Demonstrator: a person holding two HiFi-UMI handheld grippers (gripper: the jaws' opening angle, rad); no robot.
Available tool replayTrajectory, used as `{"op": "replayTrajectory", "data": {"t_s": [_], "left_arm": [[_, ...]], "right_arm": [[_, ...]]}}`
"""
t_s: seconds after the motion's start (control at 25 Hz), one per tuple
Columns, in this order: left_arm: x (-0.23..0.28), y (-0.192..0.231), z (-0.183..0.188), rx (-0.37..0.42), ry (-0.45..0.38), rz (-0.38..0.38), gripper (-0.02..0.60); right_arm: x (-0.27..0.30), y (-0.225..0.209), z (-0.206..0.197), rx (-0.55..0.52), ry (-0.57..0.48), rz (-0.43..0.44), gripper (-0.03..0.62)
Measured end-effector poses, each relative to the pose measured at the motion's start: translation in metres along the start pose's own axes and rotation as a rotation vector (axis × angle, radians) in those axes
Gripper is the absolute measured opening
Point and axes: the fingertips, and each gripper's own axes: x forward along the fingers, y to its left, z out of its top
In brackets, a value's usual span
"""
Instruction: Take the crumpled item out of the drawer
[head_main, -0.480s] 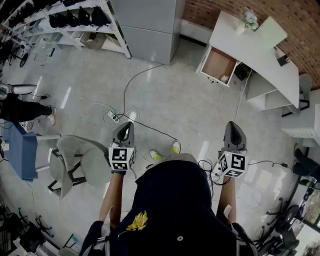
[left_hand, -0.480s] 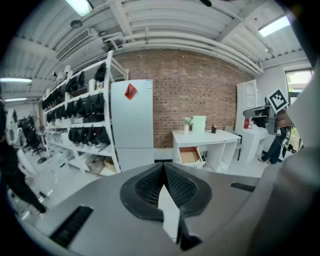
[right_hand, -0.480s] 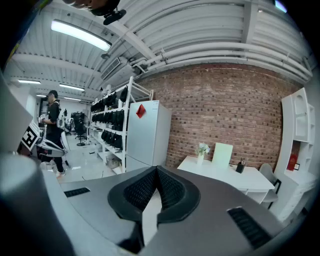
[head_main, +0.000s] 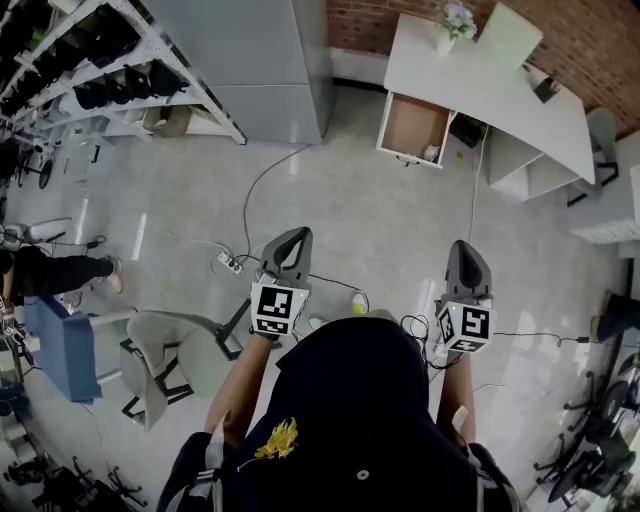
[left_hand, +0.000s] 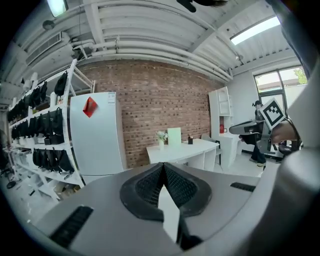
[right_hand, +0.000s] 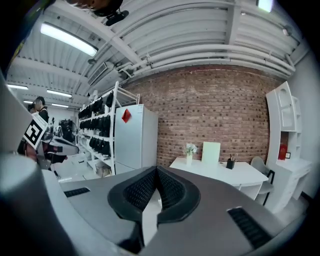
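Observation:
Far ahead, under the white desk (head_main: 480, 75), a drawer (head_main: 413, 128) stands pulled out, showing its brown bottom. A small pale thing (head_main: 432, 152) lies in its near right corner, too small to make out. Both grippers are held at chest height over the floor, well short of the drawer. My left gripper (head_main: 296, 236) is shut and holds nothing, as the meeting pads of the left gripper (left_hand: 163, 165) show. My right gripper (head_main: 466, 250) is also shut and holds nothing, the pads of the right gripper (right_hand: 156, 169) pressed together. Both point toward the desk (left_hand: 185, 148).
A grey chair (head_main: 165, 345) stands at my left, a blue object (head_main: 62, 350) beyond it. A power strip with cables (head_main: 231, 264) lies on the floor ahead. A tall white cabinet (head_main: 260, 50) and shelving with black bags (head_main: 110, 60) line the far left. A vase (head_main: 455, 20) stands on the desk.
My left gripper has swung forward and to the right. The right gripper has kept its place. The head view has shifted, so the desk and drawer sit further left.

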Motion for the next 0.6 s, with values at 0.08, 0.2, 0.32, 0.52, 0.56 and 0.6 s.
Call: {"op": "replayTrajectory", "data": {"t_s": [0.08, 0.2, 0.32, 0.52, 0.56, 0.6], "left_arm": [[0.011, -0.001, 0.008, 0.012, -0.012, -0.006, 0.017], [0.027, -0.006, 0.02, 0.021, -0.016, 0.01, 0.017], [0.045, -0.014, 0.026, 0.006, -0.006, 0.018, 0.017], [0.073, -0.032, 0.031, -0.007, 0.018, 0.017, 0.017], [0.08, -0.036, 0.033, -0.007, 0.025, 0.015, 0.017], [0.086, -0.039, 0.036, -0.006, 0.031, 0.012, 0.017]], "right_arm": [[0.004, -0.01, 0.002, 0.037, -0.029, -0.022, 0.028], [0.016, -0.034, 0.006, 0.075, -0.038, -0.027, 0.301], [0.019, -0.06, 0.008, 0.084, -0.041, -0.03, 0.303], [0.025, -0.098, -0.003, 0.078, -0.011, -0.038, 0.319], [0.027, -0.106, -0.005, 0.084, -0.004, -0.041, 0.319], [0.029, -0.113, -0.006, 0.09, 0.002, -0.044, 0.318]]}}
